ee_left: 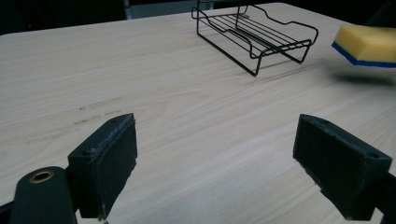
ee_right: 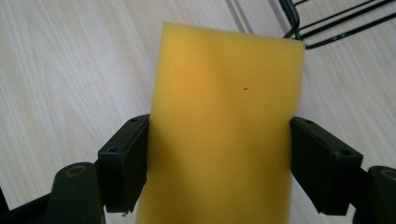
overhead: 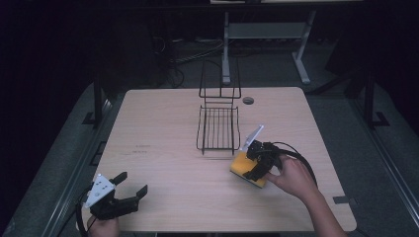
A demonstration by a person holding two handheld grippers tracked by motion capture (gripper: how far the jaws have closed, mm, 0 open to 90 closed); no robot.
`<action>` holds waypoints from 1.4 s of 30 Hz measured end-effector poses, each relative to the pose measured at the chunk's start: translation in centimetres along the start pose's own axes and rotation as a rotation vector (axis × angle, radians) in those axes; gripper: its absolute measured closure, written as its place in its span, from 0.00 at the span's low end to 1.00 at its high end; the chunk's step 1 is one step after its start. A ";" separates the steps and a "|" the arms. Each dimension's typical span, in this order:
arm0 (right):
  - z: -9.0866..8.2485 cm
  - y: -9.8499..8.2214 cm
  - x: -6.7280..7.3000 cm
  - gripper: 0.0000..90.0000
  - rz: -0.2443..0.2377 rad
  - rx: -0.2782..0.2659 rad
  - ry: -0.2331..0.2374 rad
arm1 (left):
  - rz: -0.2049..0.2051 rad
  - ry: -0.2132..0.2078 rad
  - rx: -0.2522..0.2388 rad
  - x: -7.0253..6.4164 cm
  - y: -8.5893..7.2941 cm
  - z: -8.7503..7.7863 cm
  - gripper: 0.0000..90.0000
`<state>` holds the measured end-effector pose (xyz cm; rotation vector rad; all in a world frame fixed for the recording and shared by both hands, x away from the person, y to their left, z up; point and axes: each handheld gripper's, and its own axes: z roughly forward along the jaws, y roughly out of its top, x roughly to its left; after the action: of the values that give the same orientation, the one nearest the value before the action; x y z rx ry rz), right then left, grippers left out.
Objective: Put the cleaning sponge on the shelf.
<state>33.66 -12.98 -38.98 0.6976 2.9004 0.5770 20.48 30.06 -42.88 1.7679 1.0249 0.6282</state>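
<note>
From the high view, the table [overhead: 163, 148] carries one wire rack [overhead: 218, 127] and one yellow sponge [overhead: 245, 168]. The rack stands toward the far edge, near the middle. The sponge is just off the rack's near right corner, clasped by the right gripper [overhead: 257, 165], with the right hand [overhead: 295, 177] reaching in from the near right corner. The left gripper [overhead: 129, 189] sits at the near left corner, jaws spread and holding nothing.

In the left gripper view, the two jaws stand wide apart over bare wood; the rack [ee_left: 254, 32] lies beyond, and the sponge [ee_left: 369, 44], with a blue underside, hangs above its shadow.

In the right gripper view, both jaws press the sponge's [ee_right: 224, 130] long sides, with a corner of the rack [ee_right: 327, 23] just past it.
</note>
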 end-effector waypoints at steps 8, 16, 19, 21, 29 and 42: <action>-0.2 1.3 -0.6 0.28 -0.021 0.001 -0.002 | -0.004 -0.007 0.004 -0.1 0.0 0.2 0.14; -0.3 2.7 -1.1 0.28 -0.046 -0.015 -0.007 | 0.004 -0.017 0.011 -0.2 0.1 0.6 0.14; -0.1 3.2 -1.2 0.28 -0.058 -0.007 -0.005 | 0.004 -0.017 0.006 -0.2 0.1 0.5 0.14; -0.1 3.6 -1.1 0.28 -0.063 -0.008 0.001 | 0.002 -0.017 0.007 -0.1 0.1 0.5 0.14; 0.3 5.1 -1.4 0.28 -0.090 -0.001 0.003 | -0.003 -0.016 0.004 -0.1 0.1 0.5 0.14; 0.7 6.8 -1.9 0.28 -0.113 -0.002 0.001 | -0.007 -0.016 0.000 0.0 0.1 0.4 0.14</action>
<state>38.29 -8.03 -36.98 0.5292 2.9167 0.5666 20.77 29.85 -42.99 1.7664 1.0196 0.6090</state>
